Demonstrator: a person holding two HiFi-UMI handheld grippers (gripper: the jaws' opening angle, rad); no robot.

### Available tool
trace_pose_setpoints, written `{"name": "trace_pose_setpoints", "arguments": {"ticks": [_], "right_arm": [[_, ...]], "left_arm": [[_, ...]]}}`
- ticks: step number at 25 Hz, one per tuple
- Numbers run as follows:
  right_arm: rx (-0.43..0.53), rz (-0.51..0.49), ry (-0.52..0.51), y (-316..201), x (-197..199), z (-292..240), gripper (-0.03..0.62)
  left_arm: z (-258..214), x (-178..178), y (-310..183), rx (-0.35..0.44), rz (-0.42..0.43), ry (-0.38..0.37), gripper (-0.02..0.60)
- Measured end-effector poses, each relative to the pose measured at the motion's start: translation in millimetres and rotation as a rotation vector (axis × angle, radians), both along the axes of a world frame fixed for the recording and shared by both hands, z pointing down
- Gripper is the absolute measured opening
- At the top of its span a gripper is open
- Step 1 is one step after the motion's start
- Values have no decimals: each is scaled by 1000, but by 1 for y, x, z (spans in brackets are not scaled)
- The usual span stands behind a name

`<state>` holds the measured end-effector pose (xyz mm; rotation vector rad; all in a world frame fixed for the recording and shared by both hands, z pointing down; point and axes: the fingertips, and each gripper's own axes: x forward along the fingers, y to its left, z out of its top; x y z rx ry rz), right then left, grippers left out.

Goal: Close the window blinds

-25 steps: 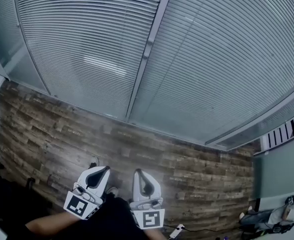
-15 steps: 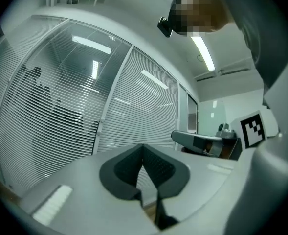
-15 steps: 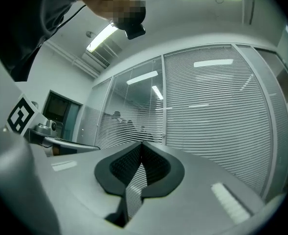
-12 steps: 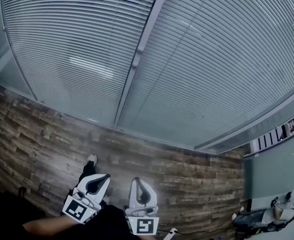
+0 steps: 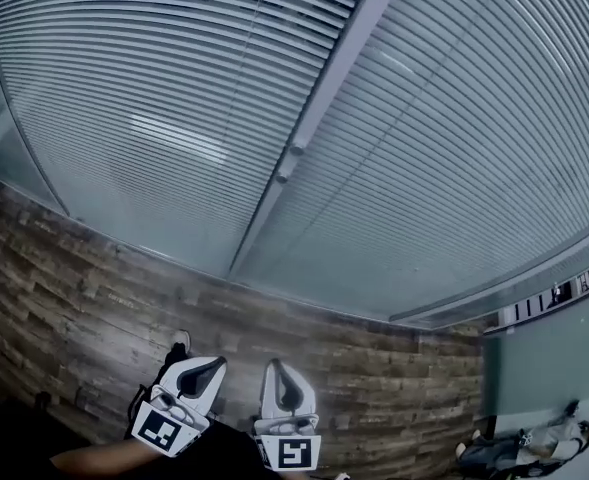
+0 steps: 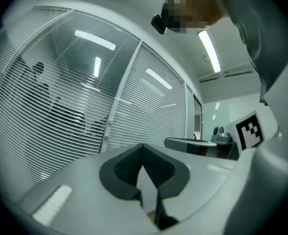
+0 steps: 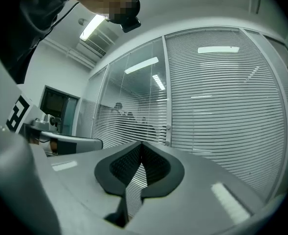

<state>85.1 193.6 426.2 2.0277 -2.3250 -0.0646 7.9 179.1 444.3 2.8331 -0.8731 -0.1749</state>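
White slatted window blinds hang over two glass panels, the left panel [image 5: 144, 98] and the right panel [image 5: 474, 168], split by a grey upright frame [image 5: 314, 118]. The slats are tilted partly open, and dim shapes show through them in the left gripper view [image 6: 51, 111] and the right gripper view [image 7: 134, 116]. A thin rod [image 5: 19, 128] hangs at the left panel's left side. My left gripper [image 5: 221, 361] and right gripper [image 5: 273, 364] sit side by side low in the head view. Both point level at the blinds and stand well short of them. Each is shut and holds nothing [image 6: 143, 146] [image 7: 142, 143].
Wood-pattern flooring [image 5: 94, 268] runs up to the foot of the window. My shoe [image 5: 179, 346] shows just beyond the left gripper. Some objects lie on the floor at the lower right [image 5: 514, 448], beside a pale green wall [image 5: 549, 368].
The window has drawn nearer and its blinds fill more of the head view, with the frame shifted right. Both grippers stay shut and side by side.
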Motion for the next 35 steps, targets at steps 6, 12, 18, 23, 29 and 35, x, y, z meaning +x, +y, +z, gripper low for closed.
{"name": "trace_pose_setpoints", "arguments": {"ticks": [6,12,18,23,29,35], "right_arm": [[-30,-12,5,-59,-6,3,2],[-65,18,5,-123,-5,0,3],[-59,104,15,-158,6,-6,3],[-70,105,1,-176,8,-9,3],[-59,-8,18,-206,16,-16,34],[-23,-36,6,-235,38,-25,35]], "left_arm": [[19,1,-53,-61,39,-33,-2],[3,3,-116,13,59,-66,-2],[-11,4,-141,63,112,-84,-2],[-21,14,-165,43,76,-19,-2],[-25,24,-182,3,-32,-13,-2],[-23,30,-200,9,-107,-26,-2]]}}
